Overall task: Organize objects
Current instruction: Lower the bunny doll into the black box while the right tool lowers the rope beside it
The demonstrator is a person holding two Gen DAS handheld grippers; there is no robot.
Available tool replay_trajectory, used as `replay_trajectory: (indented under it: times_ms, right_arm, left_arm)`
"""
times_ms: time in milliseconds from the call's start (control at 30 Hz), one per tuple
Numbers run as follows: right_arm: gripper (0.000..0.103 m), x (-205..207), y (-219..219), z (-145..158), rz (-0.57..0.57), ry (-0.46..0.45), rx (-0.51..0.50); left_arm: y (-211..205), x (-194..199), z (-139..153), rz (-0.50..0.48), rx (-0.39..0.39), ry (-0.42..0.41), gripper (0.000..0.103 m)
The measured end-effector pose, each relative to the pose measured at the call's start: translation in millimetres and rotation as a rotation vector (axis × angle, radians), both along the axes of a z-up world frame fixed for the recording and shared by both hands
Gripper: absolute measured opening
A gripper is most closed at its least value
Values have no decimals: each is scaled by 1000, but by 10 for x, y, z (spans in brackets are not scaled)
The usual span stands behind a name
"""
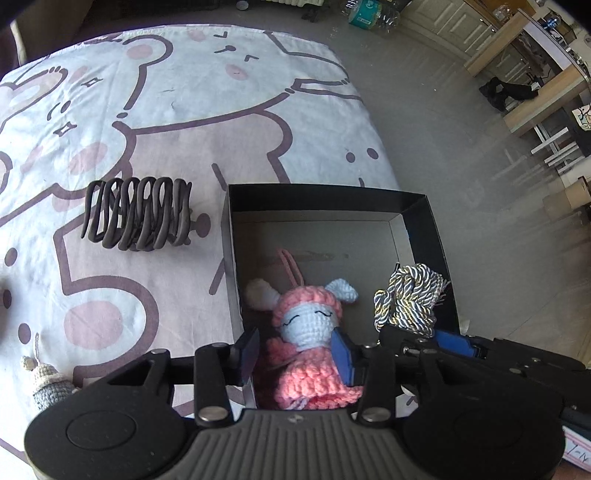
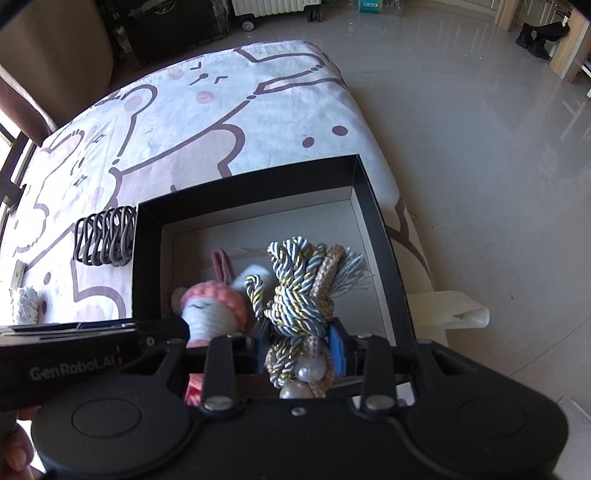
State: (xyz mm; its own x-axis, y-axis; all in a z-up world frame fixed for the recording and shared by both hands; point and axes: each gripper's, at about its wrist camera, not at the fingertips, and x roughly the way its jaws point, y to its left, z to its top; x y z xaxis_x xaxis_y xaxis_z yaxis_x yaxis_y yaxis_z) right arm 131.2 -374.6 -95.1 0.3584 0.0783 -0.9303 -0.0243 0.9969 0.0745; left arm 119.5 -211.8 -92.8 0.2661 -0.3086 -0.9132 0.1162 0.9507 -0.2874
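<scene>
At your twelve o'clock stands a radiator (image 2: 275,6); boots (image 2: 539,37) at two; a chair (image 2: 44,66) at ten.

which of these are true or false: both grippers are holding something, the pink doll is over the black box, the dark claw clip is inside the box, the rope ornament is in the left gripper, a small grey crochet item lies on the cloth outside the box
1. Both grippers hold something. True: the left gripper is shut on the pink crochet doll, and the right gripper on the twisted rope ornament.
2. The doll is over the black box. True.
3. The dark claw clip is inside the box. False: it lies on the cartoon-print cloth, left of the box.
4. The rope ornament is in the left gripper. False: the right gripper holds it.
5. A small grey crochet item lies on the cloth outside the box. True.
</scene>
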Motion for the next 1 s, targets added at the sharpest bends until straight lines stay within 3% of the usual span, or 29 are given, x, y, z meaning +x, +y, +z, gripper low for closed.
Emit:
replay_trajectory:
  times_ms: [133, 533, 767, 1000]
  right_arm:
    - [34, 23, -7, -42, -14, 10, -2]
    - [35, 44, 90, -38, 13, 39, -17]
    - [35, 93, 218, -211, 42, 84, -36]
    - [34, 135, 314, -299, 59, 75, -16]
  left_arm:
    - [-4, 6, 67, -20, 36, -36, 52]
    - [82, 39, 237, -24, 16, -78, 53]
    - [146, 24, 365, -40, 11, -117, 54]
    - [260, 68, 261, -43, 59, -80, 55]
